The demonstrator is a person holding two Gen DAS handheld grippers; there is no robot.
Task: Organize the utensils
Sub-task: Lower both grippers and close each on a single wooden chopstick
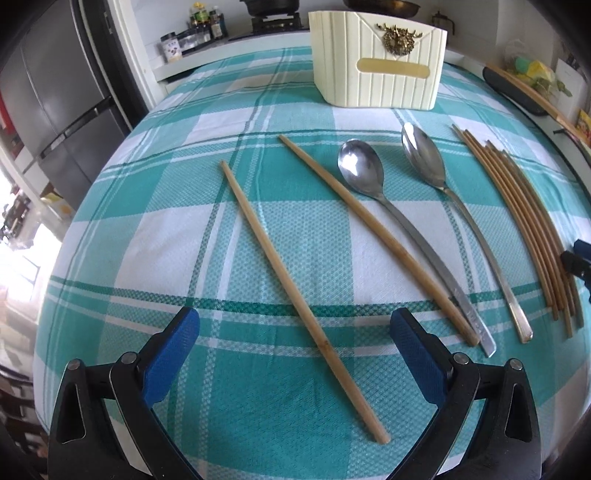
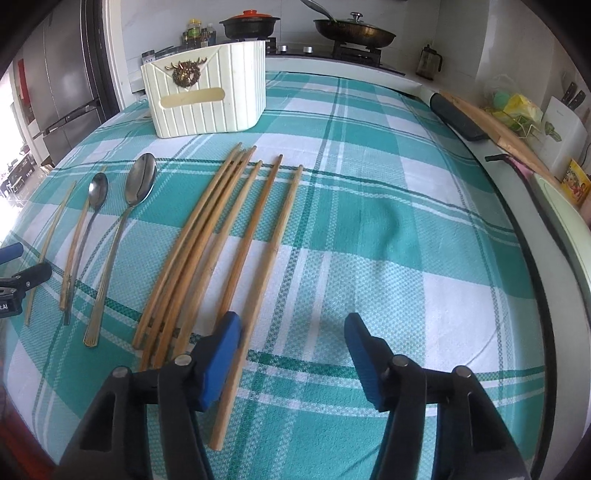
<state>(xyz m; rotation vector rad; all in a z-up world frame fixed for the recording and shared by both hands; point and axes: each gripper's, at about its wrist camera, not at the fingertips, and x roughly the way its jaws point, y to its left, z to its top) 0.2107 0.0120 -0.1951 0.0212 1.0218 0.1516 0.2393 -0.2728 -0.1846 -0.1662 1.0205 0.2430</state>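
On the teal checked tablecloth (image 1: 184,229) lie two loose wooden chopsticks (image 1: 291,288) (image 1: 373,236), two metal spoons (image 1: 360,170) (image 1: 424,155) and a bundle of several chopsticks (image 1: 532,236). A cream ribbed utensil holder (image 1: 376,62) stands at the far side. My left gripper (image 1: 295,321) is open, its jaws straddling the nearest loose chopstick. In the right wrist view my right gripper (image 2: 293,325) is open over the cloth, its left finger (image 2: 221,354) above the near ends of the chopstick bundle (image 2: 221,236). The spoons (image 2: 142,181) (image 2: 98,192) and the holder (image 2: 207,92) lie to its left.
A stove with a pan (image 2: 354,31) and a pot (image 2: 251,24) stands behind the table. Bottles (image 2: 195,35) stand by the wall. A dark tray and a wooden board (image 2: 495,125) lie at the right edge. A fridge (image 1: 55,92) stands at the left.
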